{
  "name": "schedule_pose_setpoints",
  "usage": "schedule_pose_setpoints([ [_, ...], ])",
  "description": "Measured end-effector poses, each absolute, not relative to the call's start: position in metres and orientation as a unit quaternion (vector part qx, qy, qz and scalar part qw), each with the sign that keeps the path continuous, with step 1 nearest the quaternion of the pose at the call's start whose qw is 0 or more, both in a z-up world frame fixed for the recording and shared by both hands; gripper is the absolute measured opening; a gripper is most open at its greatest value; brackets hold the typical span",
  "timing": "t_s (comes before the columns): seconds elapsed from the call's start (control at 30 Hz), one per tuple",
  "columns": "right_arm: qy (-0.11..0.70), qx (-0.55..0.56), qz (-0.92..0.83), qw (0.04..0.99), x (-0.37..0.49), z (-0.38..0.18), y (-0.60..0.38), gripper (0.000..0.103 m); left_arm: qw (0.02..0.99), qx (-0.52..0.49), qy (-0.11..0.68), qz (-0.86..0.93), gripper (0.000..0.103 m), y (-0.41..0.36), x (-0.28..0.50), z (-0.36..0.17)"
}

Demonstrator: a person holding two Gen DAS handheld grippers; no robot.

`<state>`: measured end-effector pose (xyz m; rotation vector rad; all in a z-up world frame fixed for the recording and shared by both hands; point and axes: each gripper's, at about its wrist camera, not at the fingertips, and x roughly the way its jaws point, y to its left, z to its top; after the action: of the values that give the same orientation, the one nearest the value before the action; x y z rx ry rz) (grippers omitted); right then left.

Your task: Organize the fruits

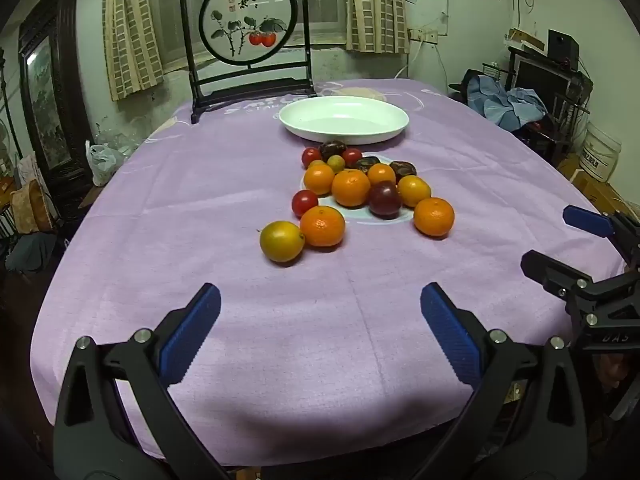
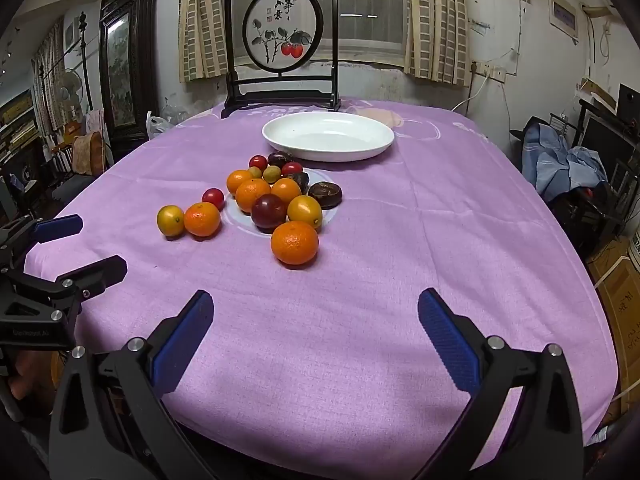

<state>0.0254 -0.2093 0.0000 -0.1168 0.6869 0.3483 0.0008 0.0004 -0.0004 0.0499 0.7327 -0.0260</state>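
Note:
A pile of fruit lies mid-table: several oranges (image 1: 351, 187) (image 2: 295, 242), red tomatoes (image 1: 305, 202) (image 2: 213, 197), a dark plum (image 1: 384, 198) (image 2: 269, 210), a yellow-green citrus (image 1: 282, 240) (image 2: 170, 220) and dark brown fruits (image 2: 326, 195). An empty white oval plate (image 1: 344, 119) (image 2: 328, 135) sits just behind the pile. My left gripper (image 1: 320, 308) is open and empty, near the table's front edge. My right gripper (image 2: 316, 312) is open and empty too. Each also shows at the other view's side: the right gripper (image 1: 556, 240) and the left gripper (image 2: 92, 244).
The purple tablecloth (image 1: 280, 320) (image 2: 340, 340) covers the table. A dark-framed screen with a persimmon painting (image 1: 249, 32) (image 2: 283, 42) stands at the far edge. Furniture and clutter surround the table, with clothes (image 2: 560, 160) at the right.

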Motion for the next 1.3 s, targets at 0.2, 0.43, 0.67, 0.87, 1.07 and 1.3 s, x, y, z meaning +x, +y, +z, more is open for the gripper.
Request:
schedule_pose_setpoints([
  [0.2,0.336,-0.058,0.171,0.925,0.025,0.0,-0.21,0.102,0.935,0.038,0.353,-0.012,0.101,-0.006,0.002,-0.002],
  [0.43,0.336,-0.059,0.172,0.924,0.027,-0.005,-0.208,0.102,0.937,0.034,0.348,-0.014,0.101,-0.003,-0.001,-0.002],
  [0.67,0.338,-0.06,0.174,0.923,0.024,-0.002,-0.207,0.102,0.936,0.03,0.35,-0.007,0.101,0.0,-0.001,0.0],
  [0.87,0.339,-0.06,0.174,0.923,0.025,-0.002,-0.207,0.102,0.936,0.031,0.351,-0.006,0.101,0.0,-0.001,-0.003],
  [1.07,0.341,-0.058,0.176,0.922,0.026,-0.003,-0.207,0.102,0.935,0.03,0.354,-0.005,0.101,-0.001,0.0,-0.006],
  [1.3,0.342,-0.057,0.178,0.921,0.025,-0.003,-0.207,0.102,0.935,0.031,0.354,-0.005,0.101,0.0,0.001,-0.006],
])
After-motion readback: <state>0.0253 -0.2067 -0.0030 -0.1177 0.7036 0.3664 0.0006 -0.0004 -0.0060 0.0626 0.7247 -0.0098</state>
